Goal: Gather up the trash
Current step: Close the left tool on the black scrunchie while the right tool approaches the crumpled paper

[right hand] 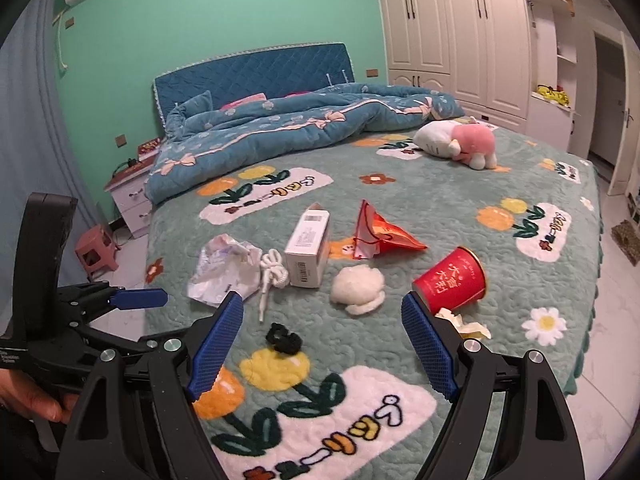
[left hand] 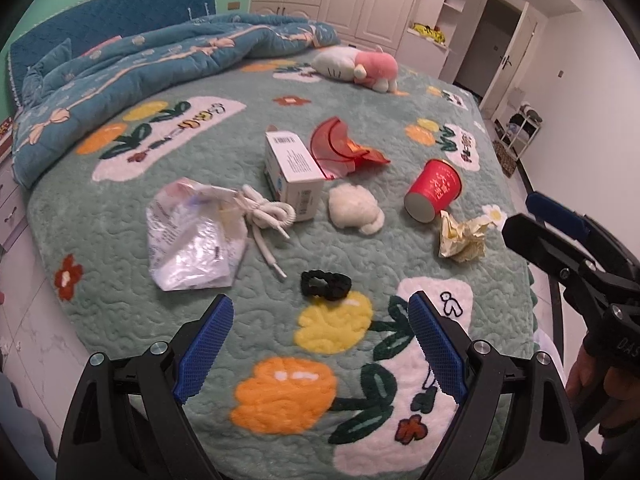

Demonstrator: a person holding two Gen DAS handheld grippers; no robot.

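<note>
- The left gripper (left hand: 320, 354) hovers above the near edge of the bed (left hand: 256, 308), its blue-padded jaws spread wide with nothing between them.
- The right gripper (right hand: 322, 344) hangs over the same end of the bed, jaws likewise spread wide and empty; in the left wrist view it shows at the right edge, off the bed's side.
- The trash lies scattered across the middle of the green floral bedspread.
- A crumpled plastic bag (left hand: 192, 236) lies furthest left, touching a coiled white cord (left hand: 266, 216).
- A white cardboard box (left hand: 294, 170) lies just beside the cord, with a torn red wrapper (left hand: 340, 150) behind it.
- A wad of white cotton (left hand: 354, 210) rests in front of the box.
- A red paper cup (left hand: 434, 190) lies on its side to the right, and a crumpled yellow wrapper (left hand: 462, 236) touches its base.
- A black hair tie (left hand: 326, 285) lies nearest the left gripper, just above a yellow flower in the pattern.
- A pink and white plush toy (left hand: 356, 66) lies further back, near a rumpled blue quilt (left hand: 132, 76).
</note>
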